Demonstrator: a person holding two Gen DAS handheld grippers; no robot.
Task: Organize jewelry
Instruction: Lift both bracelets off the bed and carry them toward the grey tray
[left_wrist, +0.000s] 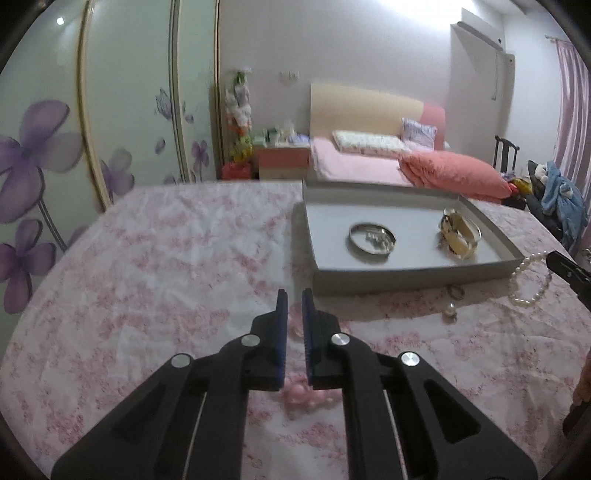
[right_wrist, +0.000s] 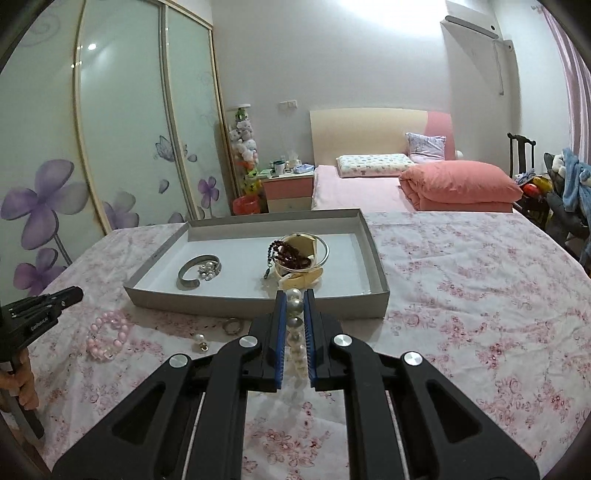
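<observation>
Fingers of the right gripper pinch a pearl necklace above the counter, apparently bound next for the tray.

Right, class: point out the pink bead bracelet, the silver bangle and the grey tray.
pink bead bracelet (right_wrist: 107, 336), right wrist view, on its near beads.
silver bangle (right_wrist: 192, 275), right wrist view, on its front band.
grey tray (right_wrist: 255, 306), right wrist view, on its near outer wall.
</observation>
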